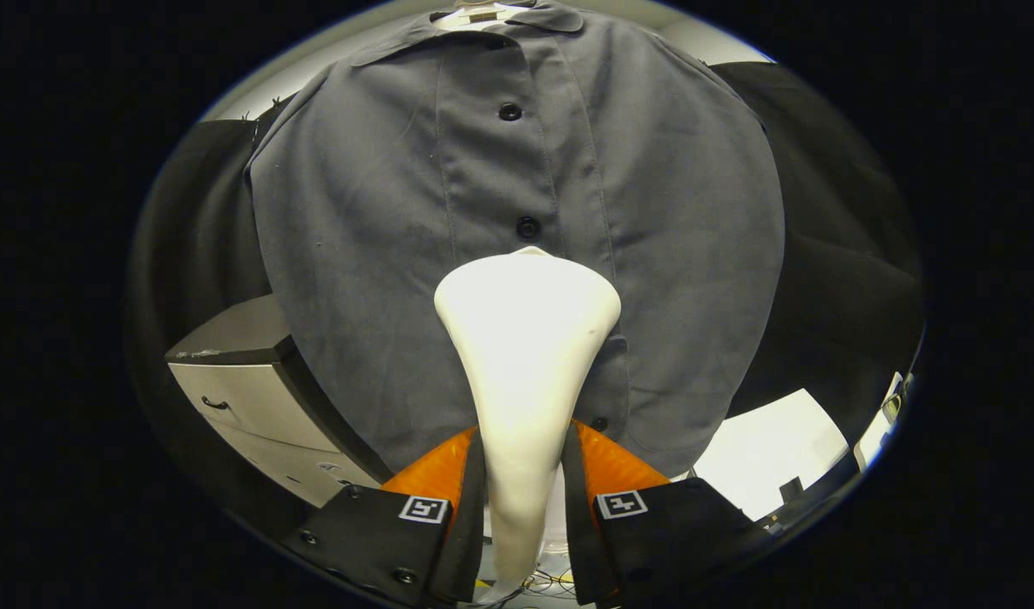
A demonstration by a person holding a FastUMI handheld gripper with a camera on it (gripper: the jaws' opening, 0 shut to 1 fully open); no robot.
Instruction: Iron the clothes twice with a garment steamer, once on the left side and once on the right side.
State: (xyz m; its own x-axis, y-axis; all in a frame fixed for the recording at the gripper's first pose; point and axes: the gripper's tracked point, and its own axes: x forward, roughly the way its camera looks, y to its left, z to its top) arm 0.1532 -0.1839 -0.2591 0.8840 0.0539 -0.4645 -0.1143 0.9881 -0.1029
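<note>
Gripper view: claw [523, 474] clamps steamer [525, 338], its head hiding shirt [381, 211] placket.

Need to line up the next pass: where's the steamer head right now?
In the gripper view, the steamer, clamped between the gripper fingers, has its head at the shirt front, on the button strip just below the middle button.

A recording booth inside an office or lab. Black cloth [829, 254] hangs across the back, a grey shirt [517, 211] is hung before it at centre, and a pale drawer cabinet [246, 406] with a dark top stands at lower left.
</note>
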